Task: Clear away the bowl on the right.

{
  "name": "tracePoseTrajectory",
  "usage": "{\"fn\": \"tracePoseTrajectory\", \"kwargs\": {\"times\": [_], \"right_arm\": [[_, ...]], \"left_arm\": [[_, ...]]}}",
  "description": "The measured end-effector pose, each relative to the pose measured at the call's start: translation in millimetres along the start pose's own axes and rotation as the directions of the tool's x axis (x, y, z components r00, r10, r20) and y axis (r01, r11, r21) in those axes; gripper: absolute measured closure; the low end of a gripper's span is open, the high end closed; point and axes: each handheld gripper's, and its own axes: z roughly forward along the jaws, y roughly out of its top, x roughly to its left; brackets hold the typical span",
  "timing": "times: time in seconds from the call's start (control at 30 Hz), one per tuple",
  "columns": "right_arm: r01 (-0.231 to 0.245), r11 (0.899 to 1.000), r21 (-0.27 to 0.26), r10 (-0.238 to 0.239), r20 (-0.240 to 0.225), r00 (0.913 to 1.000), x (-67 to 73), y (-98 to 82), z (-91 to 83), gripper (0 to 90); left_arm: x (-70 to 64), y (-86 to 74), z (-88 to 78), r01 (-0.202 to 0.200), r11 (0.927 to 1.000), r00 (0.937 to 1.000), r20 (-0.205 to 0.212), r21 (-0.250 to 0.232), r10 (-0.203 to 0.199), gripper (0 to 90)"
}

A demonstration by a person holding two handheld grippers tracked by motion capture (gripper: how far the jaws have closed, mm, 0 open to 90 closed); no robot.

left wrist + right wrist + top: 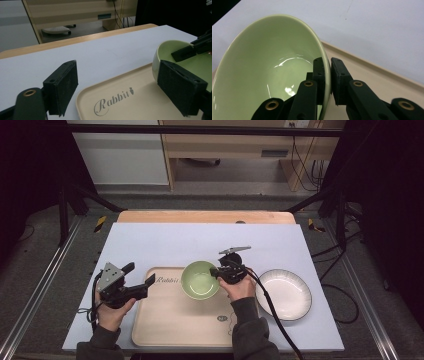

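green bowl sat on the beige tray, its rim pinched by the right gripper to steady it, while the left gripper waited nearby with jaws apart.

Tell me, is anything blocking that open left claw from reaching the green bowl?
Nothing visible does. The left gripper stands open at the tray's left edge, with bare tray between it and the green bowl. The right gripper already pinches the bowl's far rim.

A white plate with a dark rim is being left lying on the pale table cover, just beside the tray's right edge.
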Motion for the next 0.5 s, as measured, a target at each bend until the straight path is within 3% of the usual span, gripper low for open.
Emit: {"fn": "tracePoseTrajectory", "kwargs": {"times": [0.5], "right_arm": [[-0.024, 0.999, 0.03, 0.024, 0.016, 0.9996, -3.7, -2.9, 17.1, 83.0]], "left_arm": [[0.5, -0.3, 0.3, 0.002, 1.0, 1.0, 0.0, 0.001, -0.002, 16.2]]}}
